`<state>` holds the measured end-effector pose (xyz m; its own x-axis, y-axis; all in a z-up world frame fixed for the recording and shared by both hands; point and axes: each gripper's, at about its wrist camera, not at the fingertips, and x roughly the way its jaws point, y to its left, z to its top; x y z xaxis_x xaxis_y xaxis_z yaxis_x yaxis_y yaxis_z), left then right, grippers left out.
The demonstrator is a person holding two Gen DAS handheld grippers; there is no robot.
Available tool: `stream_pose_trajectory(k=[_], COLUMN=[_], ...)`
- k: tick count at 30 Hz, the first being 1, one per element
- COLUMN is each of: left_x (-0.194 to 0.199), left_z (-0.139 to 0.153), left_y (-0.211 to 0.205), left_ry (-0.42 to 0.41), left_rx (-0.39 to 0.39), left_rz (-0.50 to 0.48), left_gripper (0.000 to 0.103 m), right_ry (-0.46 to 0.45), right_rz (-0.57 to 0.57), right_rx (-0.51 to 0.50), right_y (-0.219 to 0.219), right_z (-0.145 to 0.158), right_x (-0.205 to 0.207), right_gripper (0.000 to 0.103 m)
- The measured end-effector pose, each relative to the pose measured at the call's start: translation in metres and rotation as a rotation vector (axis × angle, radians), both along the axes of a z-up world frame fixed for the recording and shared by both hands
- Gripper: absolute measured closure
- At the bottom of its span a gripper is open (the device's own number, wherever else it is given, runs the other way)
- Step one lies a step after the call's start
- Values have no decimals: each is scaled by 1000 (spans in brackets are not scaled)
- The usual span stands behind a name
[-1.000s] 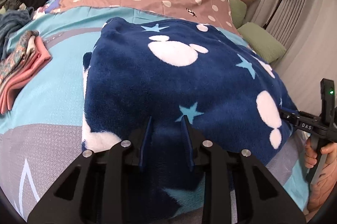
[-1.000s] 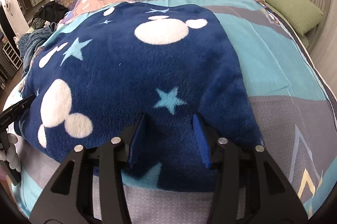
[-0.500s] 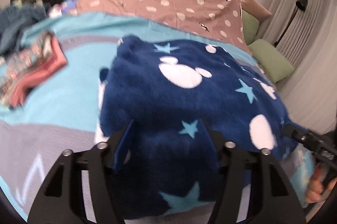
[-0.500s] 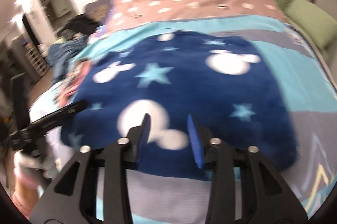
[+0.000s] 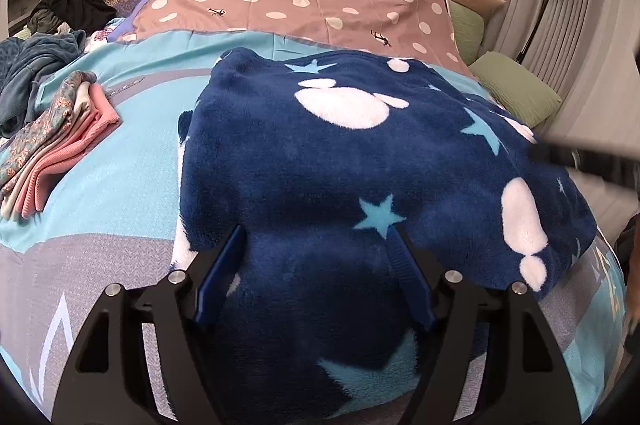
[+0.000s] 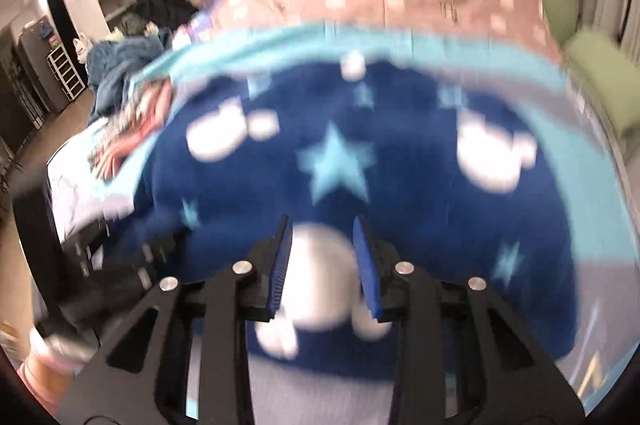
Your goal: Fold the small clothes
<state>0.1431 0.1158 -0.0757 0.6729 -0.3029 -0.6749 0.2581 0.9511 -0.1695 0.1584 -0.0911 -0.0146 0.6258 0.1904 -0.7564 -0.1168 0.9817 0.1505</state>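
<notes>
Here the navy fleece garment (image 5: 344,161), printed with white mouse-head shapes and light-blue stars, lies folded on the turquoise-and-grey bedspread (image 5: 132,129). The left gripper (image 5: 316,237) has just been opening; its 2 blue-padded jaws stand wide apart, straddling the fleece's near edge without pinching it. The right gripper (image 6: 322,229), blurred, has just been closing; its jaws stand narrowly apart above the fleece, holding nothing. A folded pink and floral stack (image 5: 52,145) lies at 9 o'clock of the fleece.
</notes>
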Motion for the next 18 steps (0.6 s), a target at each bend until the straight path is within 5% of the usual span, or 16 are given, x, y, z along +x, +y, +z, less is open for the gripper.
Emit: stream_pose_trajectory(k=[3, 5, 7, 11, 13, 15, 17, 18], left_x=[-1, -2, -2, 0, -1, -1, -2, -2], left_z=[0, -1, -1, -2, -2, -2, -2, -2], left_y=[2, 2, 5, 6, 5, 6, 7, 7], left_ry=[-2, -7, -7, 1, -3, -3, -4, -6], left_rx=[-15, -29, -44, -69, -66, -74, -80, -83], left_rz=[-3, -12, -14, -34, -37, -39, -41, -44], left_gripper=[29, 28, 27, 21, 20, 20, 20, 20], right_ry=[204, 118, 130, 125, 68, 78, 259, 225], right_rz=[-29, -14, -24, -54, -91, -106, -104, -104], right_rx=[10, -77, -114, 30, 17, -14, 12, 28], right_y=[-1, 9, 17, -1, -4, -5, -11, -13], right_z=[-58, -70, -57, -21, -7, -15, -66, -77], right_x=[40, 35, 30, 47, 63, 85, 116, 121], right_gripper=[69, 70, 67, 69, 69, 69, 68, 69])
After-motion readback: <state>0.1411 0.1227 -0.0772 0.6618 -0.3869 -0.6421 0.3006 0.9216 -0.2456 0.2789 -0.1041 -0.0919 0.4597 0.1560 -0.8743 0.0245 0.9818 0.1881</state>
